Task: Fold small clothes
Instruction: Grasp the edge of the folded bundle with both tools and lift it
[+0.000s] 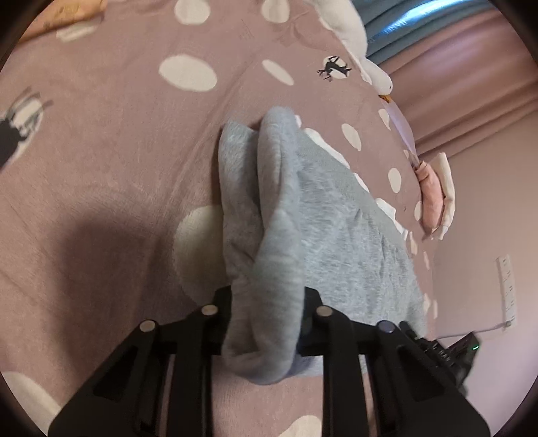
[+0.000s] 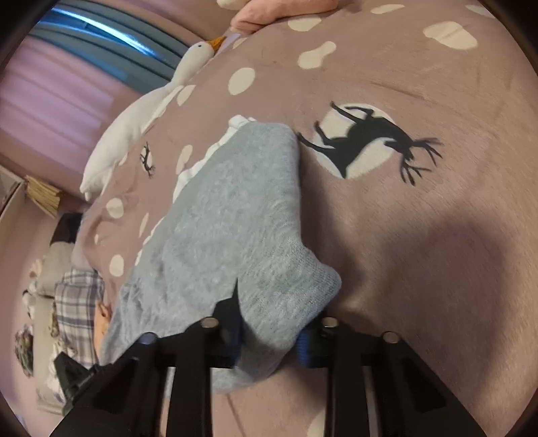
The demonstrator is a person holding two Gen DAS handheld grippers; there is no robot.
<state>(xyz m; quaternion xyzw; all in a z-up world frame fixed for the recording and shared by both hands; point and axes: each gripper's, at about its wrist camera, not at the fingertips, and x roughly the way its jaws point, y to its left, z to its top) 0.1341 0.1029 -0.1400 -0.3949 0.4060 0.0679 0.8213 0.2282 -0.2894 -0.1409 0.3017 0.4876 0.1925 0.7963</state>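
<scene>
A small grey knit garment (image 1: 329,218) with white trim lies on a mauve bedspread with white dots. My left gripper (image 1: 267,322) is shut on a bunched fold of the grey garment near its near edge, and the fold rises between the fingers. In the right wrist view the same grey garment (image 2: 228,215) stretches away from my right gripper (image 2: 272,332), which is shut on another corner of it. Both corners are lifted slightly off the bedspread.
A white goose plush (image 2: 134,117) lies along the bed's far edge, also in the left wrist view (image 1: 349,30). A pink bundle (image 1: 432,198) sits at the bed edge. Plaid cloth (image 2: 77,309) and clutter lie beside the bed. A black deer print (image 2: 370,141) marks the bedspread.
</scene>
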